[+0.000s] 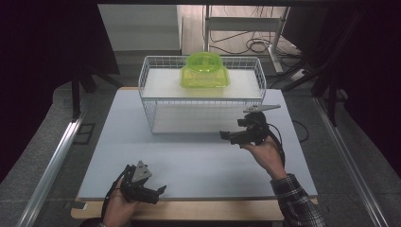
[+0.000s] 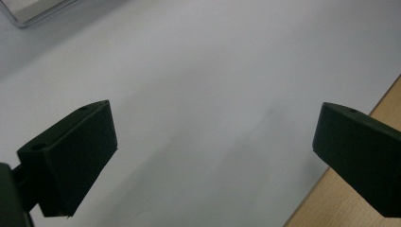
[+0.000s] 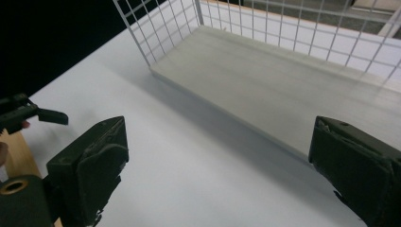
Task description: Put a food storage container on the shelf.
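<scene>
- The left gripper (image 1: 152,190) rests low at the near-left edge of the worktop (image 1: 189,161), in the person's left hand (image 1: 118,208). Its fingers (image 2: 75,156) are spread with nothing between them — likely parked while the other hand works. In the left gripper view only smooth matt white board and a strip of pale wood edge lie ahead.
- The wire rack (image 1: 203,94) stands at the far middle of the worktop: thin white rods in a square grid, boxy, open toward the near side, with a flat pale shelf board at its base and another on top.
- The green container (image 1: 205,71) sits on the rack's top board, toward its right half — translucent lime plastic, rounded corners, with a round domed lid. It stands upright and well apart from both grippers.
- The right gripper (image 1: 227,137) hangs just near the rack's lower right front, pointing left. Its fingers (image 3: 90,165) are released and hold nothing; the right gripper view looks along the bottom shelf.
</scene>
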Tool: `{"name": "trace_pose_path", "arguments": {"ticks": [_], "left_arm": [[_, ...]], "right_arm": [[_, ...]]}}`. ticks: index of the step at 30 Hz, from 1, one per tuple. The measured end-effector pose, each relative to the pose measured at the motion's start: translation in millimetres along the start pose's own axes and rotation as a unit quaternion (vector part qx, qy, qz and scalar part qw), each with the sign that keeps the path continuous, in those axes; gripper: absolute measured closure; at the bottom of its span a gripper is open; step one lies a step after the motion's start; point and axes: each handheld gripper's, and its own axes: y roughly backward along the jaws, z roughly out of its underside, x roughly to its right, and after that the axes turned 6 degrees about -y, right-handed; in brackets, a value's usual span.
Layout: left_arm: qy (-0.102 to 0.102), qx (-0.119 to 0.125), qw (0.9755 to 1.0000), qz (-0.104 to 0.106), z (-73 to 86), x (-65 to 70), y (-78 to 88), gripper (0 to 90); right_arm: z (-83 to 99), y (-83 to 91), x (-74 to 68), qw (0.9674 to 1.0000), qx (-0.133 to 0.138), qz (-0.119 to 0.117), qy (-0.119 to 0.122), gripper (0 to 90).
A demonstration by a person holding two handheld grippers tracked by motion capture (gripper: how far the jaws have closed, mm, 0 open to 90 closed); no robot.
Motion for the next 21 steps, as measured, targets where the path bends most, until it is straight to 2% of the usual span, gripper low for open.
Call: {"name": "trace_pose_path", "arguments": {"ticks": [3,12,21], "left_arm": [[0.0,-0.001,1.0,0.0,0.0,0.2,-0.2,0.2],[-0.003,-0.003,1.0,-0.001,-0.3,0.9,-1.0,0.5],[-0.003,-0.004,1.0,-0.001,-0.2,1.1,-1.3,0.5]], "right_arm": [[8.8,-0.8,2.4,1.0,-0.005,0.005,-0.003,4.6],[37.4,-4.6,6.1,0.9995,-0.012,0.029,0.009,1.9],[63.9,-7.3,6.0,0.998,-0.019,0.05,0.034,0.3]]}}
